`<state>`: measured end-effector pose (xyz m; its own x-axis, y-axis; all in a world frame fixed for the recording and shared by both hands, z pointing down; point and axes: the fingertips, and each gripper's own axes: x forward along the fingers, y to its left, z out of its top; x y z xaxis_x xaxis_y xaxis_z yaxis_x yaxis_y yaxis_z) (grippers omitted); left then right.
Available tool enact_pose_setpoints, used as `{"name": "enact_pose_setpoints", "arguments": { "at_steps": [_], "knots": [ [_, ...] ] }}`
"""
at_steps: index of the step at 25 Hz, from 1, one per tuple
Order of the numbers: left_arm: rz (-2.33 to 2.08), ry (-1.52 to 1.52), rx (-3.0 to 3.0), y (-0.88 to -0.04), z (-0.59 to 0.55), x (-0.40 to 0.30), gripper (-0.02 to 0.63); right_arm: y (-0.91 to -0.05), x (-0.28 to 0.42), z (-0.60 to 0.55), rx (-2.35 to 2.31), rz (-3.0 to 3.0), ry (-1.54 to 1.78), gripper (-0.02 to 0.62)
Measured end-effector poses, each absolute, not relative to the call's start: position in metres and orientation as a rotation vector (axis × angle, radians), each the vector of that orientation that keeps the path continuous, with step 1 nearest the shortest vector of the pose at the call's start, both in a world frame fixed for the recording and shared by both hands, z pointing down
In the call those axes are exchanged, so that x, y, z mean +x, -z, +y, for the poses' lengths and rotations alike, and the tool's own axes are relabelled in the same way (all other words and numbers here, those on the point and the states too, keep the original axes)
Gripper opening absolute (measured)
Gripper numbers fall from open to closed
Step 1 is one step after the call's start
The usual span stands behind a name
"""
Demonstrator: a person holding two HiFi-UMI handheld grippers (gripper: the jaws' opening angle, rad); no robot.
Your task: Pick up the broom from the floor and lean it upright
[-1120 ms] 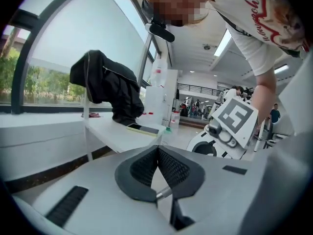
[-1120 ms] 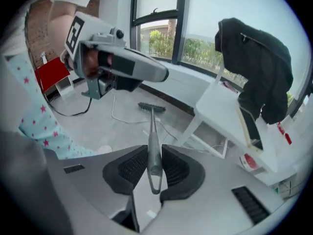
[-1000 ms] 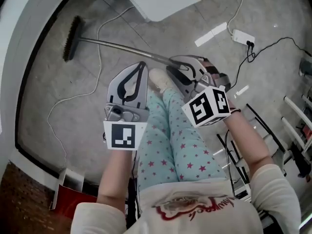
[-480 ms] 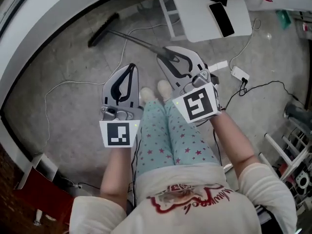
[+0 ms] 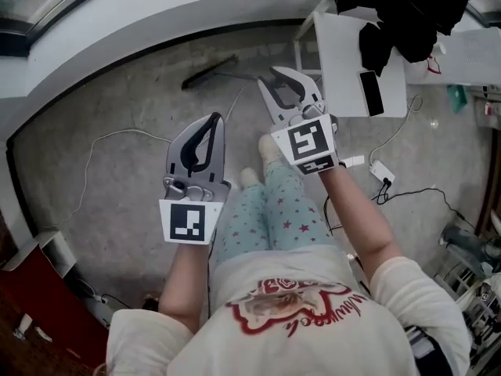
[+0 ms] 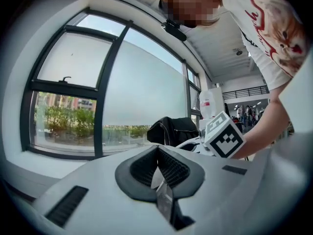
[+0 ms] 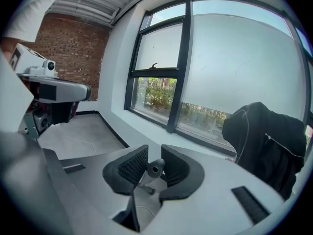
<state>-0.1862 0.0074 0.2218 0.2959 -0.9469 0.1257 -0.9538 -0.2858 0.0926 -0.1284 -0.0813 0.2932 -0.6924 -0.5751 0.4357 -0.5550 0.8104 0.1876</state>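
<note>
The broom's dark brush head (image 5: 208, 74) rests on the grey floor close to the curved white wall. Its thin metal handle rises from there into my right gripper (image 5: 280, 75). In the right gripper view the handle's round grey end (image 7: 156, 169) sits between the ribbed pads (image 7: 132, 166), so the right gripper (image 7: 154, 155) is shut on it. My left gripper (image 5: 216, 119) hangs to the left of the broom, apart from it. Its jaws meet at the tips and hold nothing (image 6: 157, 148). The right gripper's marker cube (image 6: 224, 135) shows beside it.
A white table (image 5: 341, 61) stands right of the right gripper, with a phone (image 5: 370, 92) and a black garment (image 5: 399, 14) on it. A power strip (image 5: 383, 171) and cables lie at right, a white cable (image 5: 102, 143) at left. A red box (image 5: 35, 296) stands bottom left.
Both grippers have risen and moved toward the wall. The handle has come up with the right gripper while the brush head stays low. The left gripper stays shut and empty.
</note>
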Motion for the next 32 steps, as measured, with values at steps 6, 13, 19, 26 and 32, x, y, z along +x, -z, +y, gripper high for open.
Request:
{"name": "enact_pose_setpoints", "arguments": {
  "at_steps": [6, 13, 19, 26, 32],
  "knots": [
    [-1.888, -0.030, 2.380, -0.206, -0.032, -0.217, 0.021, -0.266, -0.172, -0.126, 0.860, -2.566, 0.119, 0.100],
    [-1.940, -0.034, 2.344, -0.198, -0.100, -0.247, 0.021, -0.246, -0.208, -0.205, 0.869, -2.635, 0.141, 0.100],
    [-1.977, -0.056, 2.303, -0.192, -0.179, -0.277, 0.021, -0.244, -0.238, -0.283, 0.844, -2.645, 0.087, 0.100],
    [-2.037, -0.062, 2.244, -0.193, -0.257, -0.318, 0.021, -0.240, -0.274, -0.349, 0.794, -2.709, 0.014, 0.094],
    [-2.061, -0.100, 2.173, -0.206, -0.291, -0.345, 0.021, -0.237, -0.300, -0.390, 0.823, -2.749, 0.005, 0.092]
  ]
}}
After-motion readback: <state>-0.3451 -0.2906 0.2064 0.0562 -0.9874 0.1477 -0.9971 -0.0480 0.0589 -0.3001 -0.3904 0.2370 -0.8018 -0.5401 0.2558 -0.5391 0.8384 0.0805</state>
